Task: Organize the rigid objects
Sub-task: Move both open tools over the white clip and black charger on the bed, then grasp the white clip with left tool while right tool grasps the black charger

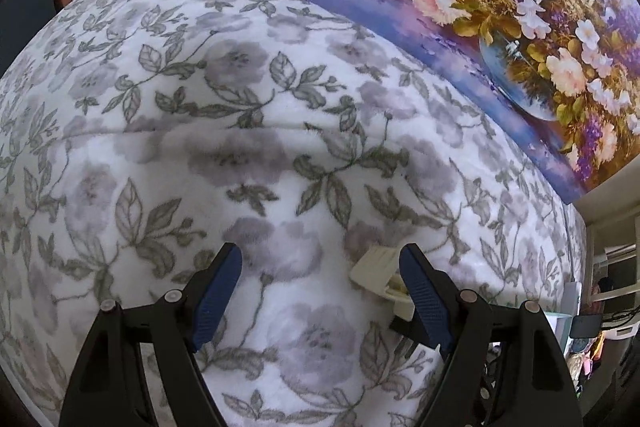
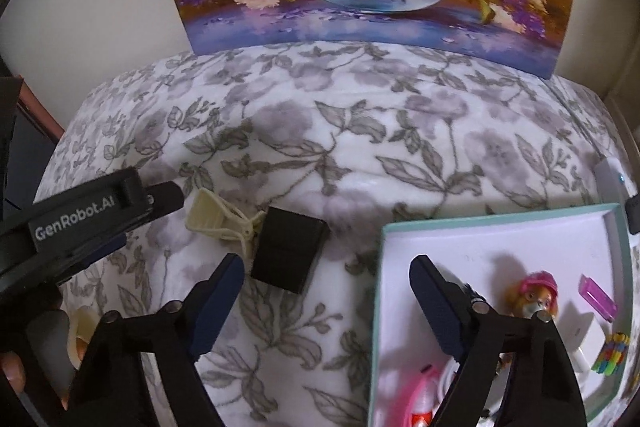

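Cream clip on blanket, just beside open left claw

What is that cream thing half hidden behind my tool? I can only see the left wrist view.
Observer: A cream clothes clip, lying on the flowered blanket. A black box sits right beside it.
Operator: Where might it belong?
Observer: Probably in the teal-rimmed tray, which lies to the right of the box.
Operator: Is anything in the tray yet?
Observer: Yes, a toy pup in a pink hat and a pink stick, among other small bits.
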`<state>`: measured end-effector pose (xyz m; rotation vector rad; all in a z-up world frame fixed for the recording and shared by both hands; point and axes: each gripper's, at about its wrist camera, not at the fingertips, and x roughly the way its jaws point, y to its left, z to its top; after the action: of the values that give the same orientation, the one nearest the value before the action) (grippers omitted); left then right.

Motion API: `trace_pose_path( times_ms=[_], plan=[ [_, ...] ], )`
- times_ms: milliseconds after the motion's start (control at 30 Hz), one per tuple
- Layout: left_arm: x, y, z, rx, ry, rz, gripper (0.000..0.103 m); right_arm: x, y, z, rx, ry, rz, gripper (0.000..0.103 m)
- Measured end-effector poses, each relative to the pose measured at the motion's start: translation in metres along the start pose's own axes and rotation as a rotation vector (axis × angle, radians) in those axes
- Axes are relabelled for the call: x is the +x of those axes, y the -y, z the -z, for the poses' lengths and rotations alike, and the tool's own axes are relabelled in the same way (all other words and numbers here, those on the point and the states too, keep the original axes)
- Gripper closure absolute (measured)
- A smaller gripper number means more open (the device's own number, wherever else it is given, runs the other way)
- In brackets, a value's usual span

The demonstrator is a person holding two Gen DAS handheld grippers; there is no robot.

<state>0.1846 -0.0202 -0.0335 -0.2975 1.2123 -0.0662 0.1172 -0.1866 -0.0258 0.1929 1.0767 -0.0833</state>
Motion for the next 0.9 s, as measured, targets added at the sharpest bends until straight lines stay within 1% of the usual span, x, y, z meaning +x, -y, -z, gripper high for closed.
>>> trace_pose_path(
  times_ms=[233, 300, 400, 567, 700, 867, 900],
  plan=[
    [0.005, -0.008, -0.005, -0.017, 0.007, 0.001, 0.021, 0.004, -0.01, -0.008, -0.004, 0.028, -0.036, 0.028],
    [0.006, -0.008, -0.005, -0.019, 0.006, 0.005, 0.021, 0.006, -0.013, -0.008, -0.012, 0.03, -0.044, 0.033],
    [0.006, -0.007, -0.005, -0.017, 0.006, 0.016, 0.021, 0.012, -0.017, -0.008, -0.021, 0.019, -0.059, 0.035],
    [0.005, -0.004, -0.005, -0.01, 0.008, 0.028, 0.021, 0.026, -0.016, -0.003, -0.018, -0.015, -0.05, 0.043],
    [0.006, 0.0, -0.004, 0.006, 0.005, 0.042, 0.021, 0.036, -0.012, -0.002, 0.008, -0.028, -0.061, 0.043],
    [0.008, 0.003, -0.003, 0.027, -0.003, 0.043, 0.021, 0.045, -0.015, -0.001, 0.002, -0.027, -0.056, 0.043],
    [0.009, 0.004, -0.003, 0.029, -0.005, 0.045, 0.021, 0.049, -0.015, 0.0, -0.001, -0.036, -0.044, 0.046]
  ],
)
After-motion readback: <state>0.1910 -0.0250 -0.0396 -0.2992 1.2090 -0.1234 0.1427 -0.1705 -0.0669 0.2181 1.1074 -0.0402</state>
